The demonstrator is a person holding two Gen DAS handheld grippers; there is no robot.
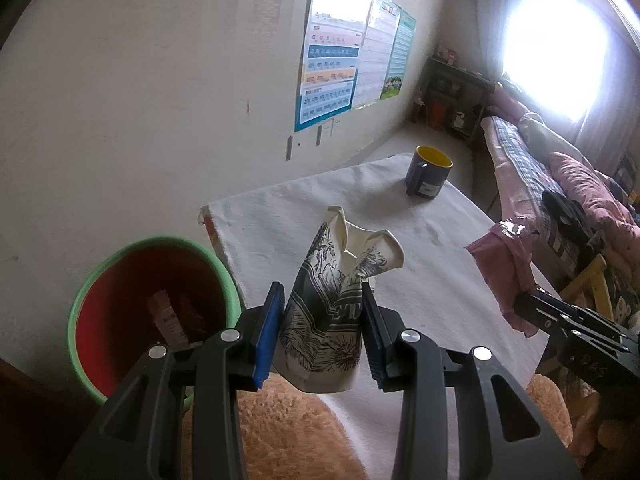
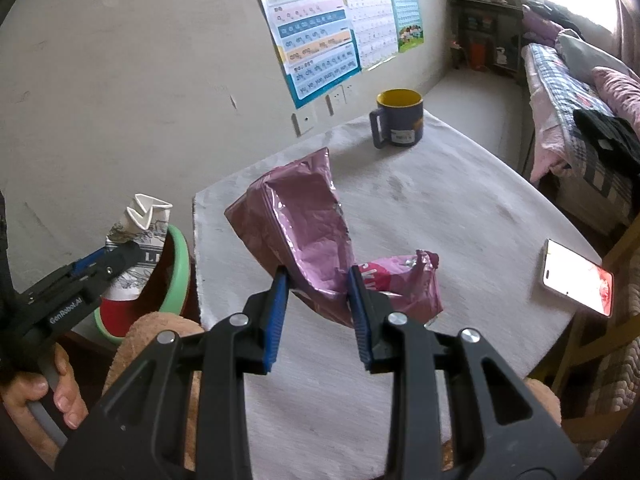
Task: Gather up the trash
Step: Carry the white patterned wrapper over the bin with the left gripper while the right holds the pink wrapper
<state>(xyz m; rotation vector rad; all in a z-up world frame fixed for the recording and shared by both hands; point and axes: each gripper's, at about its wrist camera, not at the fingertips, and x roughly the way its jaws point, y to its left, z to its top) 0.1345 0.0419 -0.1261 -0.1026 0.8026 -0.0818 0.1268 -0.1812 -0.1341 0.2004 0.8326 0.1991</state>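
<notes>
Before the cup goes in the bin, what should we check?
1. Left tongs grip the crumpled paper cup: ok.
2. Right tongs grip the pink wrapper: ok.
3. Cup over the bin mouth: cannot tell; in the right view it is beside the rim.
4. Room in the bin: ok, only a little trash inside.
5. Mug and phone out of the way: ok.
</notes>
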